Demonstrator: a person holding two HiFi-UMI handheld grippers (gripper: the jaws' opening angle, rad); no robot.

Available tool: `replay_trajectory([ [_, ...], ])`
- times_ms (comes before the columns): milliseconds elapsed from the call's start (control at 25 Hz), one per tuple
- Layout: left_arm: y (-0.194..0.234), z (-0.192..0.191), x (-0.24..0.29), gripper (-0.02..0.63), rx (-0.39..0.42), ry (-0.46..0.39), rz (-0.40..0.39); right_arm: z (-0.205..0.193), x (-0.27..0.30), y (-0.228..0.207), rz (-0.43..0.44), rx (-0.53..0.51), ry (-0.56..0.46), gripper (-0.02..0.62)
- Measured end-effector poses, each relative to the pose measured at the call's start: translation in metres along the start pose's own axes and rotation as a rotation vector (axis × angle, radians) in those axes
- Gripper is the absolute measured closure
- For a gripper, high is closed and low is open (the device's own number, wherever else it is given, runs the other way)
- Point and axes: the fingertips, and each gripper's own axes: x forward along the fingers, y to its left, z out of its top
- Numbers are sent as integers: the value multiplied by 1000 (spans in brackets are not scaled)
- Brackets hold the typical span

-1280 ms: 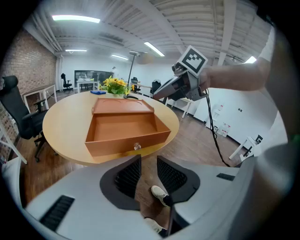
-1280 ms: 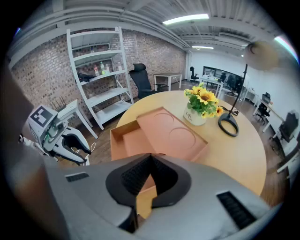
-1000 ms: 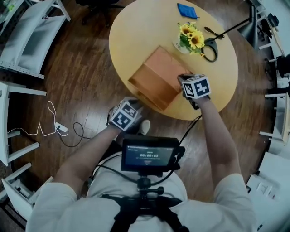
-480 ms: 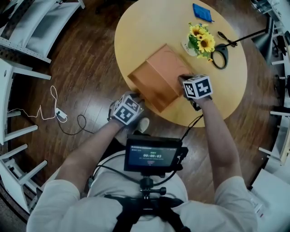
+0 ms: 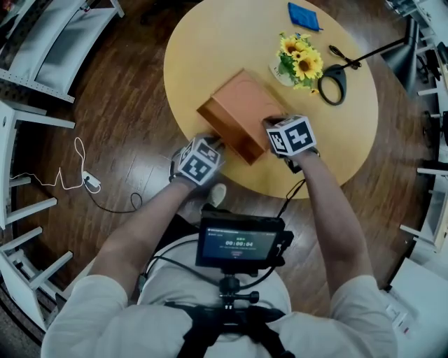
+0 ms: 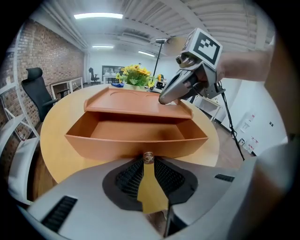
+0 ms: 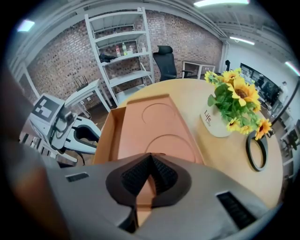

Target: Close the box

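Note:
An orange-brown box sits on the round wooden table, near its front edge. Its lid hangs low over the open tray, with a dark gap still showing between them. My right gripper is shut, and its tips rest on the lid's top by the near right corner. In the right gripper view the lid stretches away from the closed pads. My left gripper is shut, with its tips against the tray's front wall.
A white vase of sunflowers stands just behind the box. Beside it are a black lamp base and, farther back, a blue cloth. White shelving and a cable occupy the floor at left. A monitor hangs at my chest.
The right gripper has moved left on the lid, toward the left gripper, and the box looks more compact. The left gripper stays at the front wall.

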Motion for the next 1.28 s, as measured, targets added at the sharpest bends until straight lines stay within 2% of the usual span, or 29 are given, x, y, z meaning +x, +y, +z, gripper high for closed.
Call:
replay_trajectory([
  [320, 9, 39, 47, 534, -26, -3, -20, 2, -1, 3, 45, 2, -10, 592],
  [560, 9, 38, 47, 534, -28, 4, -38, 2, 1, 7, 79, -5, -8, 594],
  [920, 8, 36, 47, 529, 3, 27, -72, 2, 1, 7, 85, 17, -26, 592],
  [1000, 8, 32, 42, 519, 25, 49, -85, 5, 0, 11, 109, 29, -62, 592],
  [1080, 11, 24, 31, 514, 66, 82, -100, 14, -8, 15, 118, 52, -151, 589],
  [1160, 16, 17, 13, 503, 102, 104, -108, 26, -25, 16, 76, 86, -273, 551],
  [1280, 25, 8, -24, 503, 110, 102, -117, 28, -50, 27, -10, 161, -397, 551],
])
